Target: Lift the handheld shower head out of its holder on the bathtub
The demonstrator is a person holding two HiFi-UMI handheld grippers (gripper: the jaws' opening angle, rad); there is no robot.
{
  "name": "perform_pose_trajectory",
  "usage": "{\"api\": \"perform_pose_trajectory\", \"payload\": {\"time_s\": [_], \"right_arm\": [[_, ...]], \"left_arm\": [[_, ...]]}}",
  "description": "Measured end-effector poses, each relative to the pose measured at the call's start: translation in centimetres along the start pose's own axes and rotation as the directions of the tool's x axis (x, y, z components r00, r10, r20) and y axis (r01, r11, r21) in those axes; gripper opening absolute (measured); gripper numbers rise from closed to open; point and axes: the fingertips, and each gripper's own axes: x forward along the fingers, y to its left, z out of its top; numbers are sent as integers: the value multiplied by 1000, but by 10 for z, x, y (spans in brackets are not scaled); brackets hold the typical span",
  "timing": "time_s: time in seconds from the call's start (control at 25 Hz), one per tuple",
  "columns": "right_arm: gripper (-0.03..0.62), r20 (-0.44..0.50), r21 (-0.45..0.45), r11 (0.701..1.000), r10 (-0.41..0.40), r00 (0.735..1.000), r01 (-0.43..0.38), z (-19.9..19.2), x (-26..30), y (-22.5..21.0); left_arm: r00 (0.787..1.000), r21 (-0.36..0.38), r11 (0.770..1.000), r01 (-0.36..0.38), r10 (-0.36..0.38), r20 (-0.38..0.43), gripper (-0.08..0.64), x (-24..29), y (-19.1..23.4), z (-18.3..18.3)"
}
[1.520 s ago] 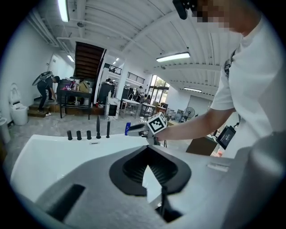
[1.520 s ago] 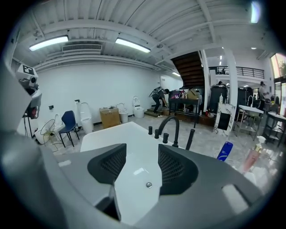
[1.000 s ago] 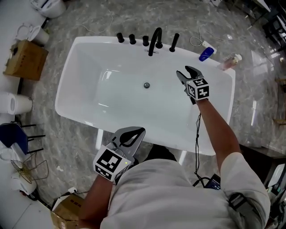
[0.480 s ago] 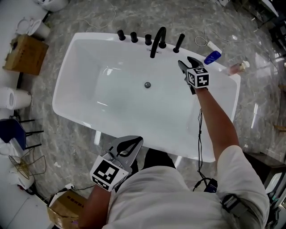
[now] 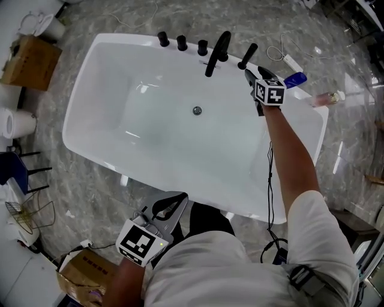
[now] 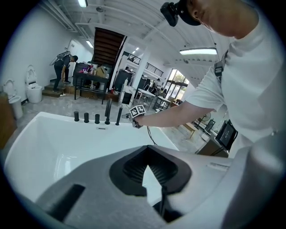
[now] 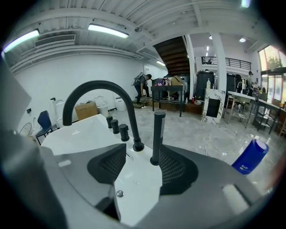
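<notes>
Right hand-held gripper (image 7: 140, 159) apparently beside showerhead (image 7: 157, 134)

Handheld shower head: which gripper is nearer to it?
Right. The right gripper is just short of the handheld shower head; the left gripper is across the bathtub, outside it.

White short-sleeved T-shirt (image 5: 228, 270), with a dark strap (image 5: 298, 277) on its right side. Thin black cable (image 5: 269, 174) along the right arm. Small black head-mounted camera (image 6: 172, 11). Left gripper (image 5: 178, 199) and right gripper (image 5: 248, 73): grey moulded shells and black ribbed pads (image 7: 176, 167). Each carries a white cube with black square markers (image 5: 270, 92).
</notes>
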Motion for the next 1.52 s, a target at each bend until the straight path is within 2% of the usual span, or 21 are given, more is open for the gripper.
{"api": "perform_pose_trajectory", "payload": {"time_s": [0.6, 0.92, 1.16, 1.24, 1.28, 1.52], "right_arm": [[252, -1, 107, 993, -60, 998, 59, 8, 77, -36], [248, -3, 106, 992, -69, 998, 69, 10, 109, -44], [222, -5, 125, 989, -77, 997, 77, 10, 122, -46], [159, -9, 123, 988, -97, 995, 97, 9, 123, -49], [150, -9, 122, 987, -105, 994, 105, 9, 124, -50], [146, -18, 74, 992, -103, 995, 104, 6, 120, -48]], "left_arm": [[999, -63, 998, 23, -26, -40, 6, 30, 23, -21], [999, -111, 994, -8, 3, -45, 6, 29, 42, -34], [998, -124, 992, -20, 13, -59, 6, 30, 46, -43], [998, -129, 991, -25, 17, -60, 6, 30, 48, -45], [998, -133, 991, -27, 19, -57, 6, 30, 50, -46], [999, -147, 989, -28, 22, -41, 6, 27, 51, -46]]}}
